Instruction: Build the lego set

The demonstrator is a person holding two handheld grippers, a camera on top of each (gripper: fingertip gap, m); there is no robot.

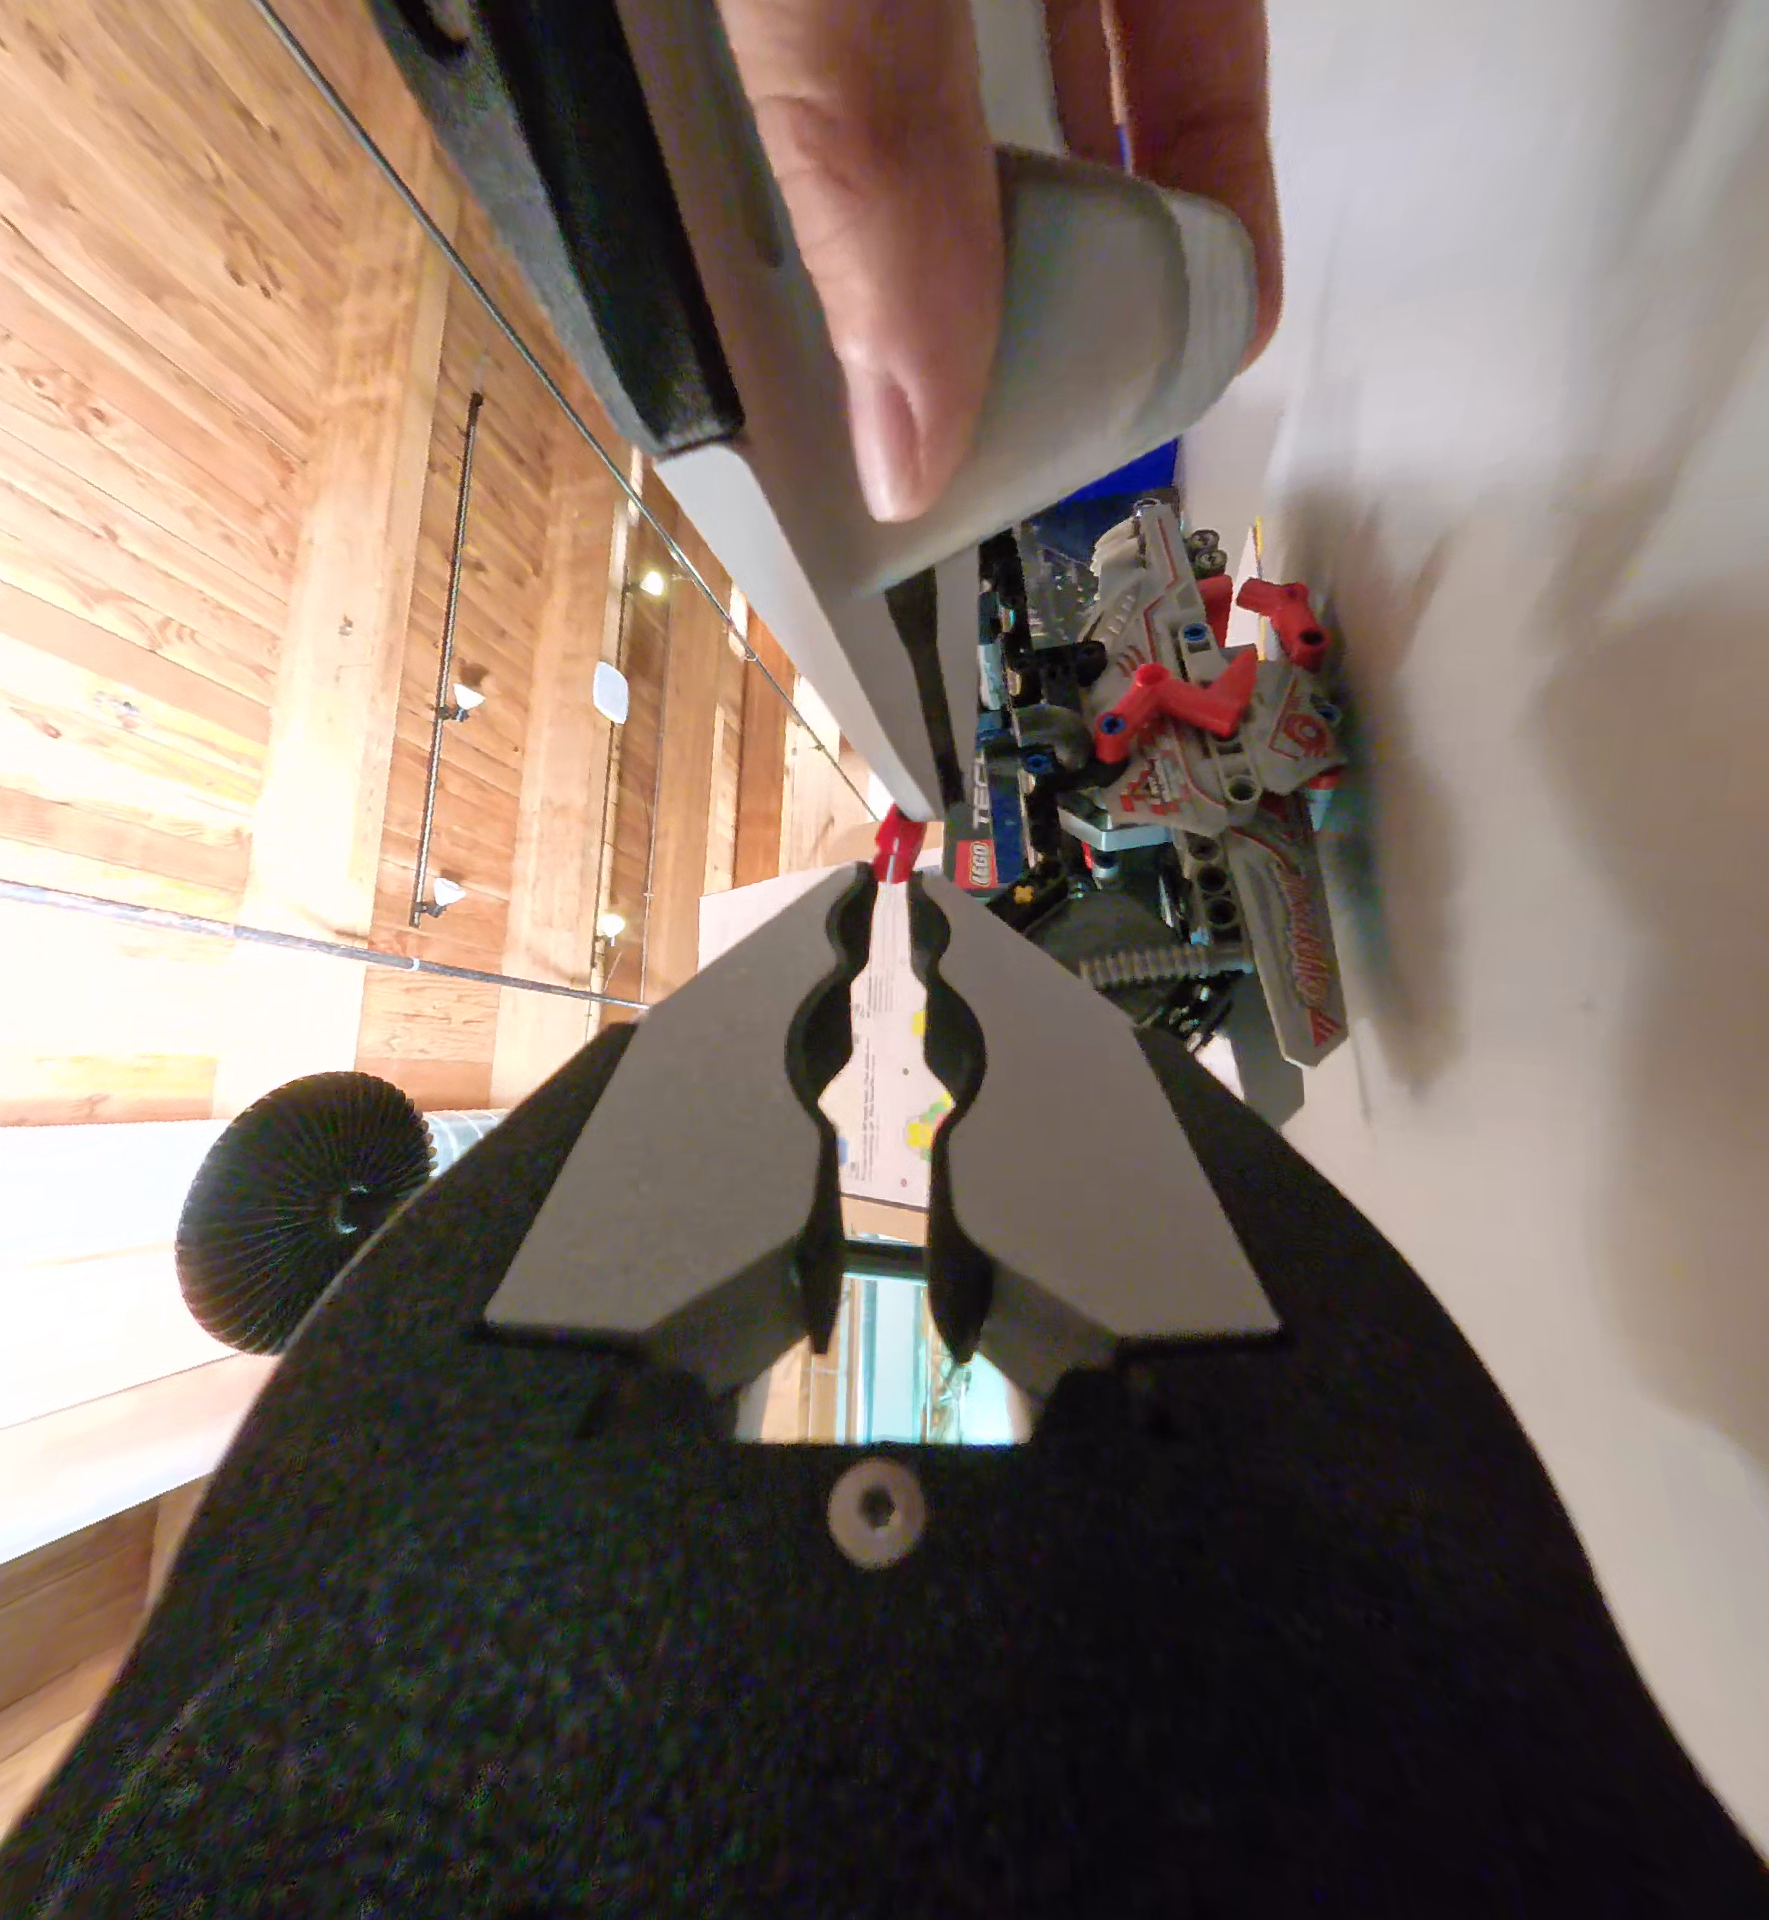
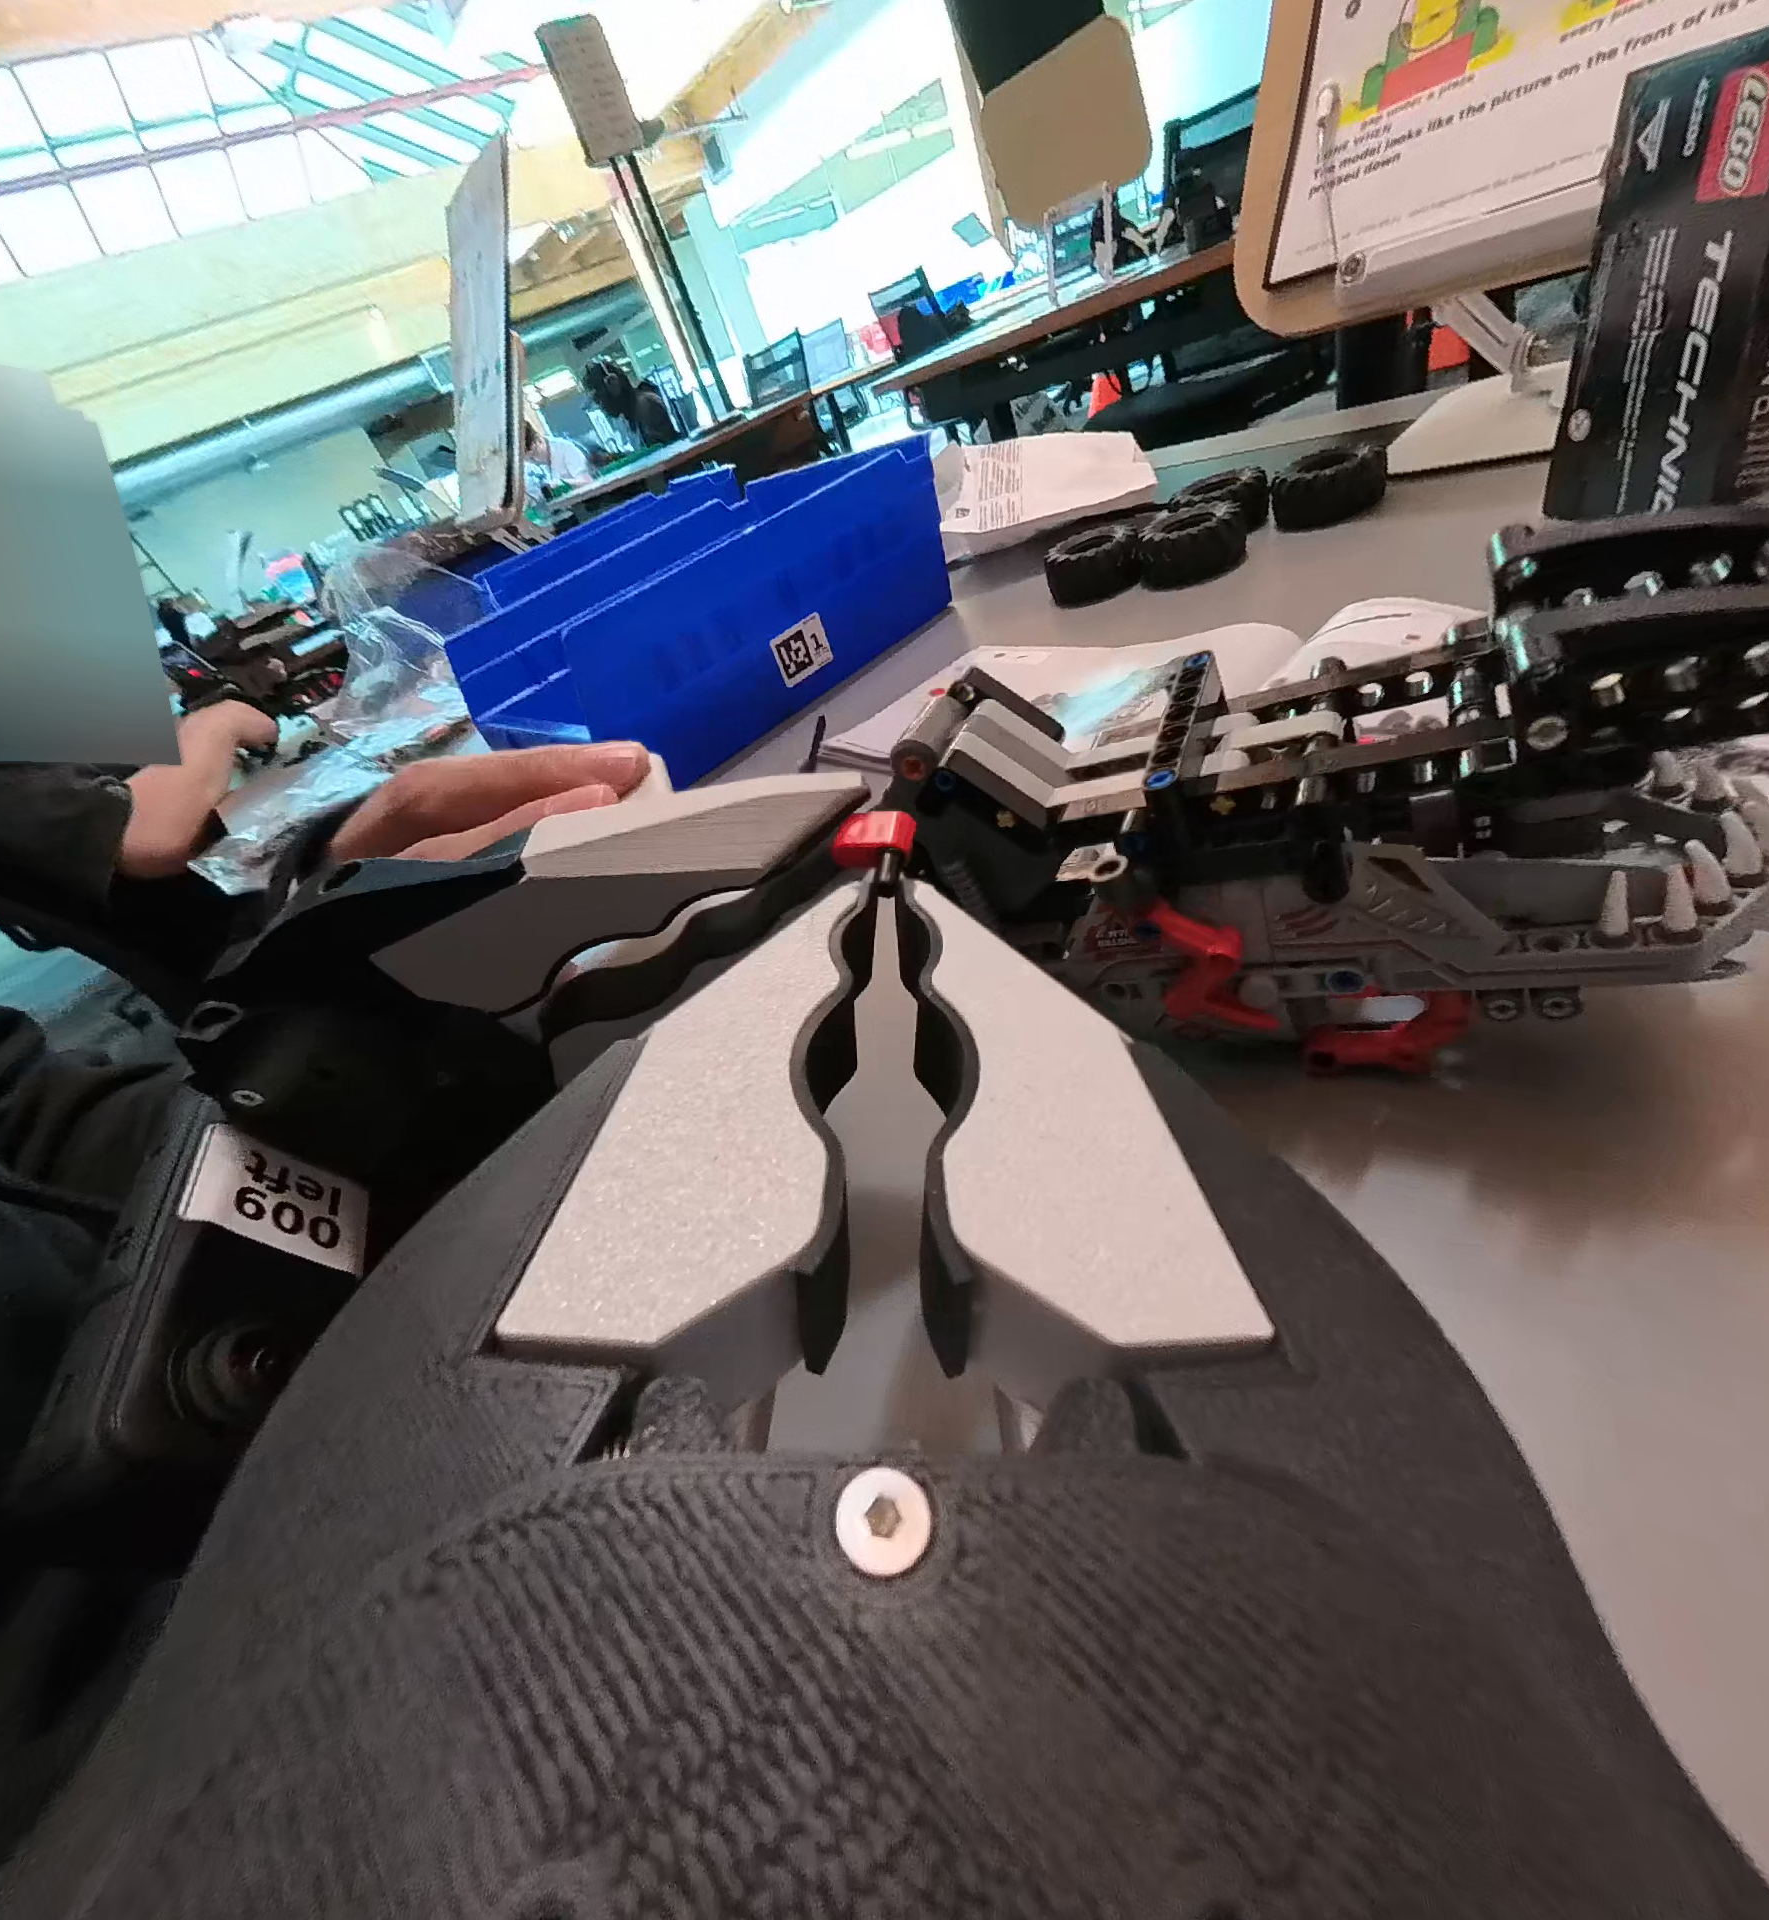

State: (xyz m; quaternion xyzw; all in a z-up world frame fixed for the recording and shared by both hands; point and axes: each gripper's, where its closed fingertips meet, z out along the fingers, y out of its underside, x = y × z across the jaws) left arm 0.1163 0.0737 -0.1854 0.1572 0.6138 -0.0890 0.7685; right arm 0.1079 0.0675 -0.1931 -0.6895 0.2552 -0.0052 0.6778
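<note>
Left wrist view: rolled sideways; left gripper [image 1: 892, 878] tips nearly together, contact with the small red piece [image 1: 896, 837] unclear. Model [image 1: 1212, 790] partly hidden behind the right gripper [image 1: 921, 800].

Right wrist view: right gripper [image 2: 885, 899] clamped on a black pin [image 2: 888, 868] under the red piece [image 2: 874, 832]. Model [image 2: 1379, 831] lying on the table [image 2: 1482, 1195], long axis left-right, toothed end cut off right.

**Warm glare on one side, daylight on the other**

The left wrist view is rolled sideways: spotlights [image 1: 449, 894] on the wooden ceiling [image 1: 132, 520] blow out its left edge, and soft shadows smear across the white table [image 1: 1586, 935]. The right wrist view is bright, with overexposed skylights [image 2: 132, 177]; the grey table [image 2: 1534, 1195] shows sheen. Fisheye bending warps both rims.
</note>
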